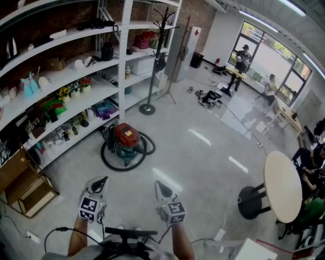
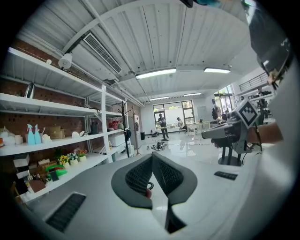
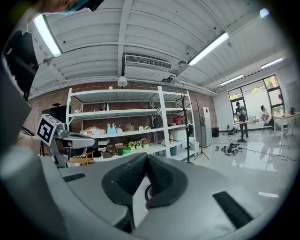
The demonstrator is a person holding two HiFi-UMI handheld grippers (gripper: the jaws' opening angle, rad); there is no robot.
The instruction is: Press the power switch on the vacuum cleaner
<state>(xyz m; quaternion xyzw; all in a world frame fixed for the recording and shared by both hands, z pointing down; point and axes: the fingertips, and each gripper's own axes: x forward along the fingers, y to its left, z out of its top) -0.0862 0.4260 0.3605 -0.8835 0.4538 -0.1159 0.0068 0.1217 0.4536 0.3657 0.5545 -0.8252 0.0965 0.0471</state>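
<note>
Ahead on the floor, the red vacuum cleaner [image 1: 125, 141] sits beside the shelving [image 1: 76, 86] at far left. Nearer, the left gripper [image 1: 100, 183] and right gripper [image 1: 161, 187] hover apart from it, jaws pressed together, empty.

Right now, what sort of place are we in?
Probably an open workshop or lab: long white shelves of household props against a brick wall, a vacuum on a polished floor, and big windows at the far end.
</note>
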